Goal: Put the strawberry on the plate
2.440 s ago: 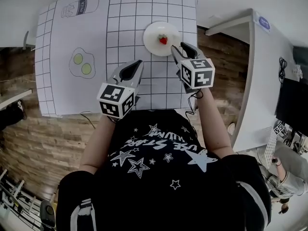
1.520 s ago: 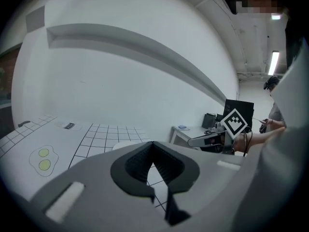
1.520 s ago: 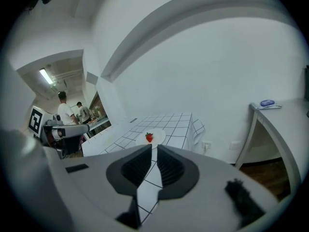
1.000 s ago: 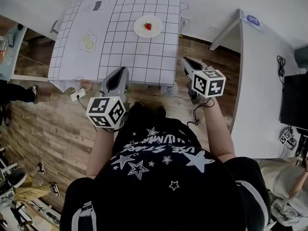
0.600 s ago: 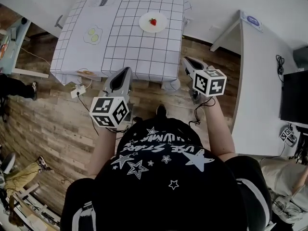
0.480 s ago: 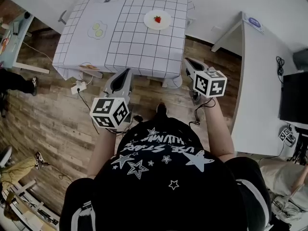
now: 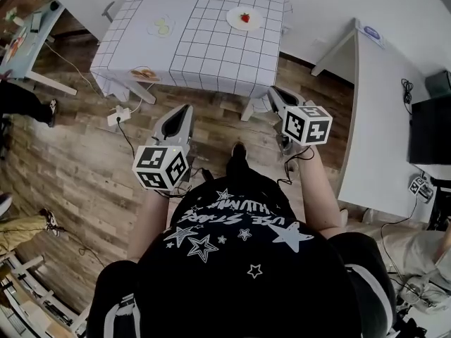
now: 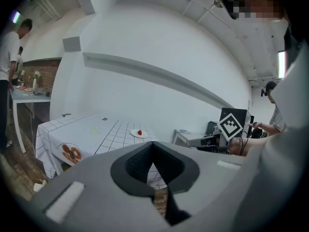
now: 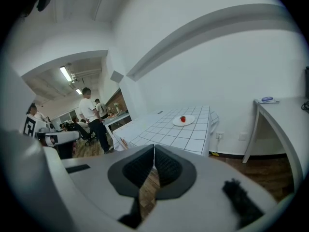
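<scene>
A red strawberry (image 7: 245, 17) lies on the small white plate (image 7: 237, 21) at the far right of the gridded table; it also shows as the strawberry (image 8: 139, 132) on the plate (image 8: 135, 134) and as the strawberry (image 9: 183, 119) on the plate (image 9: 189, 122). Both grippers hang over the wooden floor, well back from the table. My left gripper (image 7: 182, 110) has its jaws together with nothing between them, as does my right gripper (image 7: 272, 93), whose jaws have just closed the last bit. The left tips (image 8: 152, 144) and right tips (image 9: 154, 147) meet.
The table (image 7: 211, 55) wears a white grid cloth with a fried-egg print (image 7: 163, 27). A white desk (image 7: 384, 111) stands at the right, with a black monitor (image 7: 430, 129). Cables and a power strip (image 7: 116, 115) lie on the floor. People stand at a table at far left (image 9: 91, 112).
The person has stepped back from the table: table, plate and strawberry have shrunk and slid toward the top of the head view. Both grippers came back with the person and now hang over the floor.
</scene>
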